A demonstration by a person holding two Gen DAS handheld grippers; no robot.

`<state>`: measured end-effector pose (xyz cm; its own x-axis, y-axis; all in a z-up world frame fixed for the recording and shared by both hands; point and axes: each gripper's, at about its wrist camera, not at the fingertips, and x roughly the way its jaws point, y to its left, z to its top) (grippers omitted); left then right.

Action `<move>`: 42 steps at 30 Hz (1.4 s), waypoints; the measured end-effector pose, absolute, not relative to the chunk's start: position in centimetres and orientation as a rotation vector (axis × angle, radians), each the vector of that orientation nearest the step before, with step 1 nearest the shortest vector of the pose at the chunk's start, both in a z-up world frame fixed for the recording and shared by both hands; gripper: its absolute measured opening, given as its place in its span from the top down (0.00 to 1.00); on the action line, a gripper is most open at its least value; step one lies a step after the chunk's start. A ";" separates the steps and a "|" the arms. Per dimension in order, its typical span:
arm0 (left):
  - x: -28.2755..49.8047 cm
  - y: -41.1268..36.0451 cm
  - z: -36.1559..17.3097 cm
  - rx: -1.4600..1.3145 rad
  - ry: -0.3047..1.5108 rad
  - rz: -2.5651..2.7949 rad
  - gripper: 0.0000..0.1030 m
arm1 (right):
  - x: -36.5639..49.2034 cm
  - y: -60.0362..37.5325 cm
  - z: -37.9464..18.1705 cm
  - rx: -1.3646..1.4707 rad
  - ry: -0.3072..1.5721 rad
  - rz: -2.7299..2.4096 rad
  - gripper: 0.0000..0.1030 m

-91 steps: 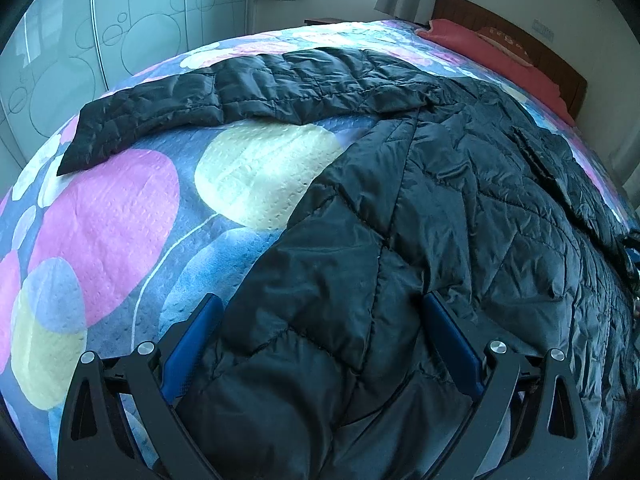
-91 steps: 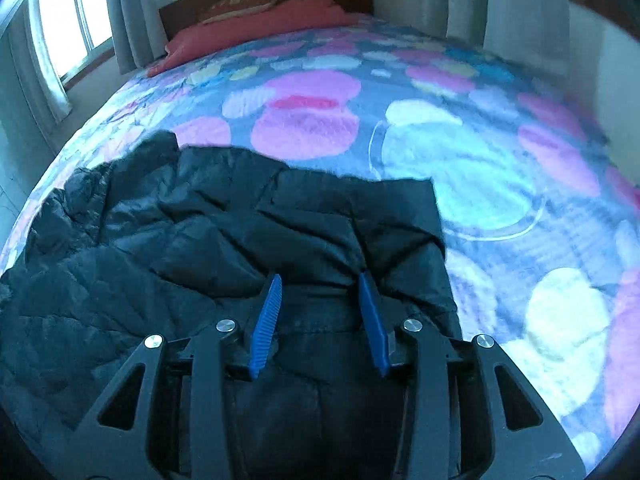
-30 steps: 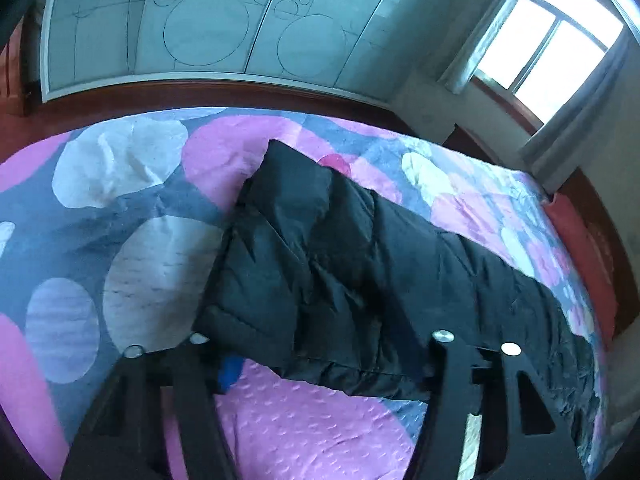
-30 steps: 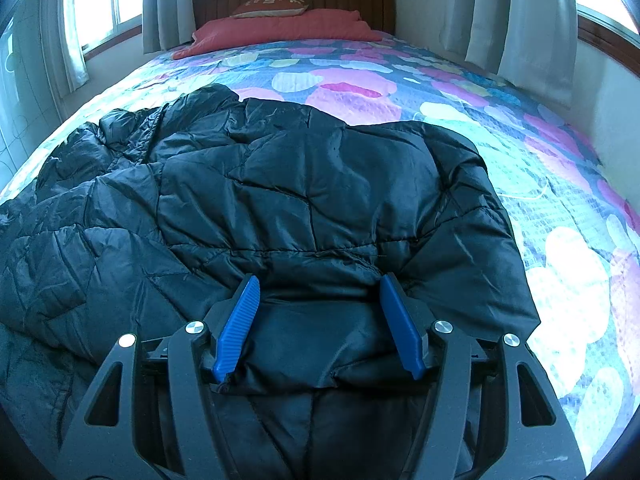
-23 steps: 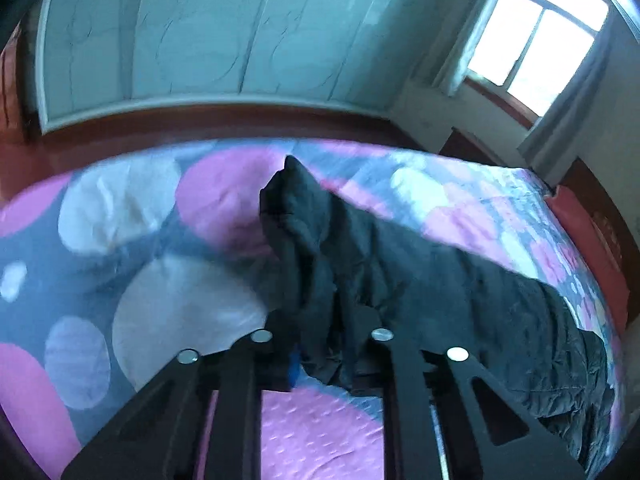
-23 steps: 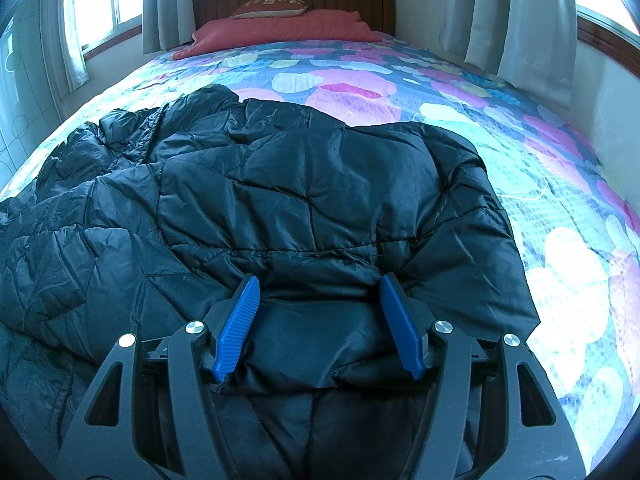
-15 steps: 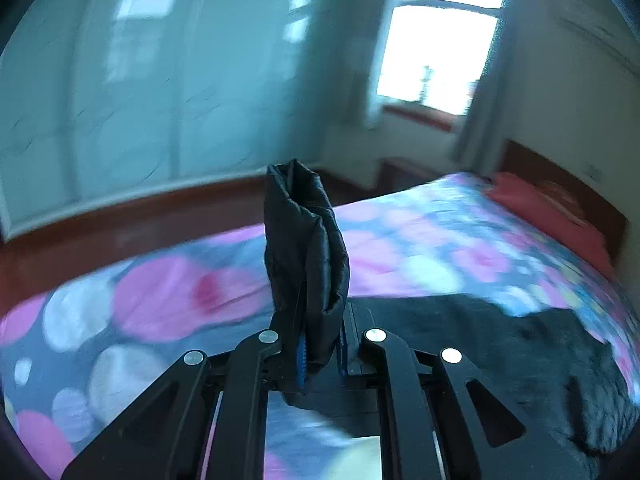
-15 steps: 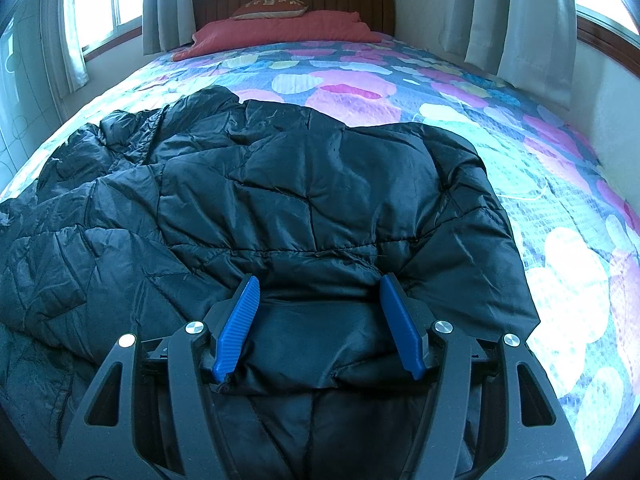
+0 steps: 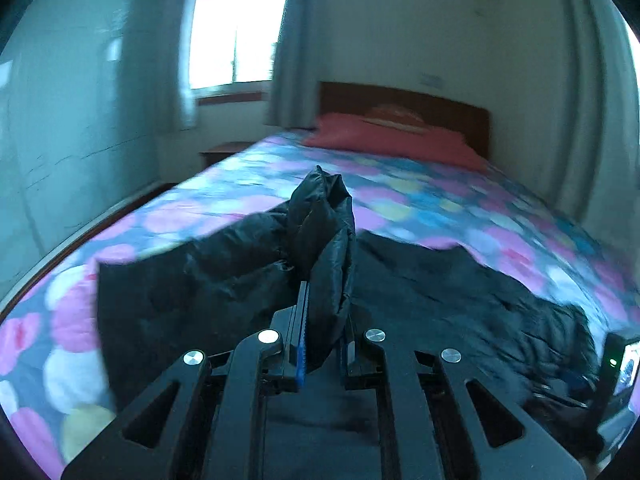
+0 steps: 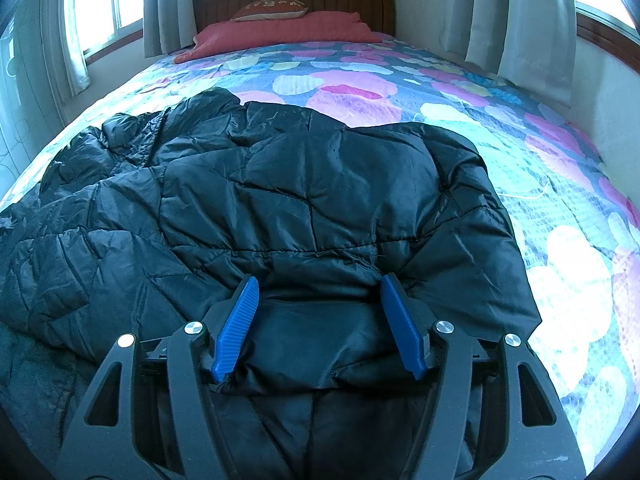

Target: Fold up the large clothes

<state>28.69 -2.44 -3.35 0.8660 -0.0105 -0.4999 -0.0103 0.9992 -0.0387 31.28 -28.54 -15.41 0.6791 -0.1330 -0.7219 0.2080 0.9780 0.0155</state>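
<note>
Here left gripper (image 9: 322, 350) pinches sleeve (image 9: 324, 232), frame centre, jacket (image 10: 320, 200) body lying right; right gripper (image 10: 318, 326) spread.

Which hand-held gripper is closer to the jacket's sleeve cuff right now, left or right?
Left. The left hand-held gripper is shut on the sleeve cuff, holding it up above the jacket. The right hand-held gripper sits open over the jacket's folded body.

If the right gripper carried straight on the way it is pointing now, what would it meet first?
The right gripper is open, with the black quilted jacket already lying between its fingers. Going straight on, it would likely push into the jacket's puffy folded bulk first, well before the red pillow; depth is uncertain.
</note>
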 end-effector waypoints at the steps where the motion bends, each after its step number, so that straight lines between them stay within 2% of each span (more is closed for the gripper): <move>1: 28.7 -3.6 -3.6 -0.026 0.530 -0.023 0.89 | 31.3 -28.6 -15.4 0.099 0.802 -0.192 0.38; 4: 29.4 -7.8 -5.3 0.025 0.567 -0.101 0.89 | 31.3 -28.5 -15.4 0.100 0.802 -0.192 0.38; 7: 29.8 -10.6 -7.0 0.066 0.627 -0.166 0.82 | 31.3 -28.5 -15.4 0.101 0.801 -0.191 0.36; 9: 30.2 -11.7 -7.6 0.081 0.659 -0.183 0.71 | 31.4 -28.5 -15.3 0.108 0.801 -0.175 0.33; 11: 29.4 -12.3 -7.5 0.088 0.654 -0.206 0.46 | 31.5 -28.5 -15.2 0.113 0.800 -0.171 0.32; 14: 27.1 -12.4 -6.6 0.096 0.602 -0.199 0.33 | 31.7 -28.6 -15.0 0.126 0.800 -0.161 0.31; 24: 23.4 -4.4 -4.1 0.077 0.542 -0.067 0.31 | 30.5 -26.5 -10.8 0.225 0.747 -0.086 0.31; 31: 23.6 3.0 -4.4 0.053 0.547 0.090 0.31 | 34.5 -19.4 -10.9 0.255 0.827 0.086 0.31; 32: 23.6 3.7 -4.5 0.045 0.552 0.105 0.31 | 35.0 -18.7 -11.4 0.251 0.850 0.102 0.36; 33: 23.6 4.6 -4.8 0.036 0.561 0.118 0.31 | 35.6 -17.8 -12.1 0.244 0.881 0.119 0.46; 34: 23.6 5.2 -4.9 0.032 0.567 0.125 0.31 | 35.7 -17.2 -12.5 0.239 0.892 0.127 0.71; 37: 23.5 6.5 -5.3 0.033 0.571 0.147 0.31 | 35.5 -16.4 -12.1 0.236 0.875 0.154 0.85; 42: 23.9 8.1 -5.2 0.016 0.568 0.166 0.31 | 33.9 -19.3 -8.7 0.205 0.764 0.099 0.87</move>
